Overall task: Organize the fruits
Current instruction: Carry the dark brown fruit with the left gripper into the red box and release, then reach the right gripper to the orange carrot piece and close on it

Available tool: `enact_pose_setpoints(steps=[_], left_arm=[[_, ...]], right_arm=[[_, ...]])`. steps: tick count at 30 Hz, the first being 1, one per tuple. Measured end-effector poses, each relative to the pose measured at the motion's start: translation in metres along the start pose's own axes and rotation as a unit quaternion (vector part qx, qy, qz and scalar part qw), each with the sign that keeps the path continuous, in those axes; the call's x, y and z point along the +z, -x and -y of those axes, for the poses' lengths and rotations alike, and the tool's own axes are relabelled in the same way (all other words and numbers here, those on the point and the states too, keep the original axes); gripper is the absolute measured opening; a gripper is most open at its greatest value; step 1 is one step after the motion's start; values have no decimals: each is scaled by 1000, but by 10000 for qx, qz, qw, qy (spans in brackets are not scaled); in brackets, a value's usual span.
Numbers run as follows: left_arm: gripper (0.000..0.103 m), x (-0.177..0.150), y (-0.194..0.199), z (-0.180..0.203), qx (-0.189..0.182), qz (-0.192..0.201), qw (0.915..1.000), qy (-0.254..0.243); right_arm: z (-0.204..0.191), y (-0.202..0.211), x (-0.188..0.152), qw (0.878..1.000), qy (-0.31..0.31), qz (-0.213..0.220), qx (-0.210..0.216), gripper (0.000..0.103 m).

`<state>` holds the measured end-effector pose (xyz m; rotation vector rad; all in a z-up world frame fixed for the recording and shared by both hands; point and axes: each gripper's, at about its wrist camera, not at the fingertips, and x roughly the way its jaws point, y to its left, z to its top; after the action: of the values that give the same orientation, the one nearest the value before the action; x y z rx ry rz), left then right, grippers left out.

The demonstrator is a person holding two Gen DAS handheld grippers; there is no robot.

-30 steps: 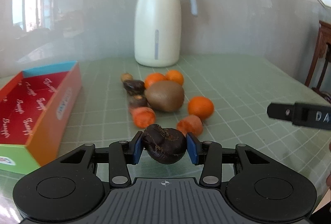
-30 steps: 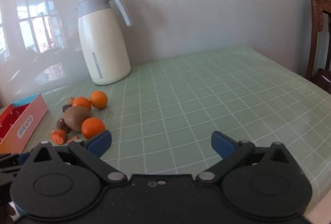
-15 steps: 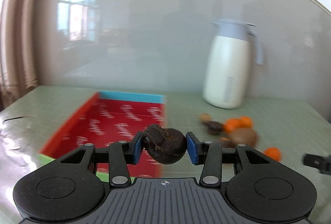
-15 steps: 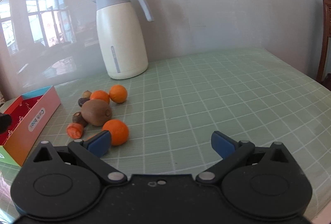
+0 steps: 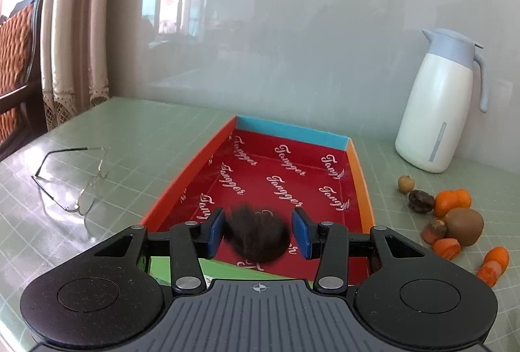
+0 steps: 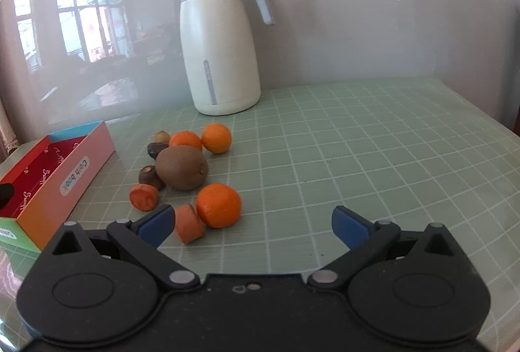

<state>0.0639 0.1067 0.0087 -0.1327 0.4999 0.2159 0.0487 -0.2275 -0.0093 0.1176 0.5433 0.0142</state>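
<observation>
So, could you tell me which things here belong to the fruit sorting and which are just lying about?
Part of the job:
- dark fruit, blurred, between the opening jaws of the left gripper
- red-lined box
- oranges
- kiwi
- small dark fruits
- cut orange pieces
- right gripper, open

Just lying about:
- white jug
- glasses

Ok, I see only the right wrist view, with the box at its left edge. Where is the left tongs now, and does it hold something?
Observer: The left tongs hangs over the near end of the red box. Its jaws are opening, with a blurred dark fruit between them.
Operator: Do the pads press on it?
Observer: No, a small gap shows at each pad.
Operator: Is anything on the far side of the box from me?
Observer: Yes, a pair of glasses lies on the table.
</observation>
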Motion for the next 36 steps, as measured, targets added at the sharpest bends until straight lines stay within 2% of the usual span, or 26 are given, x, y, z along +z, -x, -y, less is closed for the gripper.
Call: enact_pose_setpoints(steps=[1,2,3,5,8,14,18,23,27,32,34,36], left_arm=[[56,0,3,2,-5,66,10000,-25],[75,-1,7,4,11,154,9999,-63],[83,-1,11,5,64,261,9996,-110],[84,-2,22,6,86,421,9989,-204],[84,-3,33,6,18,475,9987,-195],[87,-6,43,7,108,557,9980,-287],[87,-5,45,1,150,563,9982,-158],[87,-5,47,-3,208,608,9978,-148],[87,-6,47,-4,228,605,9978,-133],[87,-6,46,-6,234,579,9979,-146],[88,-5,47,-7,246,583,9979,-127],[88,-5,46,-11,252,573,9980,-98]], right_arm=[[-2,0,0,10000,17,2,10,103],[-3,0,-1,10000,35,3,18,103],[-3,0,0,10000,50,8,22,103],[-3,2,-1,10000,76,36,46,103],[-3,4,-1,9999,127,69,80,103],[-4,7,0,9994,231,243,65,102],[-2,4,0,9990,409,190,-52,92],[0,6,-3,9981,610,96,41,90],[-9,7,-6,9956,899,30,252,80],[-28,3,-8,9922,1123,-5,549,72],[-37,0,-8,9902,1264,-28,596,62],[-44,-5,-8,9885,1378,-66,626,57]])
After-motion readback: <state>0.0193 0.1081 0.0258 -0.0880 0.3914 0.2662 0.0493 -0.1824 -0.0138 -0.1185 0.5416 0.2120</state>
